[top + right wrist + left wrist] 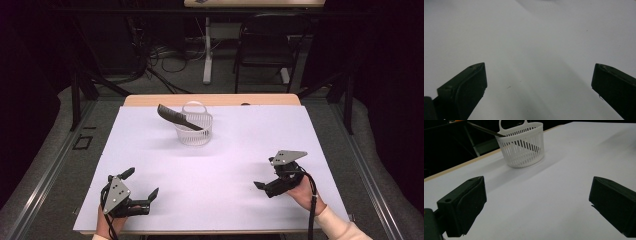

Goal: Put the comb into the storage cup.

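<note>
Comb: a dark comb (179, 118) is seen lying slantwise in the white basket (194, 131), at about 12 o'clock on the white table cover (220, 165), toward its far edge.
Comb axis: the long axis is tilted; in the high view the upper end points to about 10 o'clock and juts past the basket rim, while the lower end rests inside at the basket's 4 o'clock side.
Comb in left gripper view: the comb (487, 130) is seen rising out of the basket (522, 146) toward 10 o'clock.
Left gripper: the left gripper (141, 184) is held low at about 7 o'clock on the cover, aimed toward 1 o'clock; its jaws are spread wide and nothing is held between them.
Right gripper: the right gripper (264, 188) is held at about 4 o'clock on the cover, gripped by a hand (305, 192) in a light sleeve and aimed toward 8 o'clock at the bare cover; its jaws are spread wide and empty.
Spacing: both grippers are well apart from the basket.
</note>
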{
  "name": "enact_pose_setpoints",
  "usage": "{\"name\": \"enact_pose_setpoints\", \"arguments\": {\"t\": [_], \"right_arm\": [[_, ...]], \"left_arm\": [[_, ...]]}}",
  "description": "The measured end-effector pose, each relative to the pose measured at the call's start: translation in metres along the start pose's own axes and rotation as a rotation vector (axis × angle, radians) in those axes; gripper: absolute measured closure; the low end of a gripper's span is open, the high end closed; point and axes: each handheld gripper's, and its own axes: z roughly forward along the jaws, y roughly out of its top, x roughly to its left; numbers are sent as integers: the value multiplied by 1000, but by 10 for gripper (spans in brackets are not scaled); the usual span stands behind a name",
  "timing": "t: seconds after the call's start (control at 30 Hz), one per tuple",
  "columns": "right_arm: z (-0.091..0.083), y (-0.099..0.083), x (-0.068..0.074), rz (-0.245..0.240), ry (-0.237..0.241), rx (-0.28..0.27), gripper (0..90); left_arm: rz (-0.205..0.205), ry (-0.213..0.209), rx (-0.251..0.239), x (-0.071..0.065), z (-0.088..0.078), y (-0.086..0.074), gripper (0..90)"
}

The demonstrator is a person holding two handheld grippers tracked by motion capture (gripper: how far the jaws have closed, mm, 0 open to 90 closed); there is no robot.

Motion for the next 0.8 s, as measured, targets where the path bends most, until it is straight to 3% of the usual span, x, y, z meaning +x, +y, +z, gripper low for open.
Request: {"name": "enact_pose_setpoints", "arguments": {"t": [0.8], "right_arm": [[-18, -27, 16, -39, -124, -40, 0]], "left_arm": [[-11, -6, -3, 0, 0, 0, 12]]}}
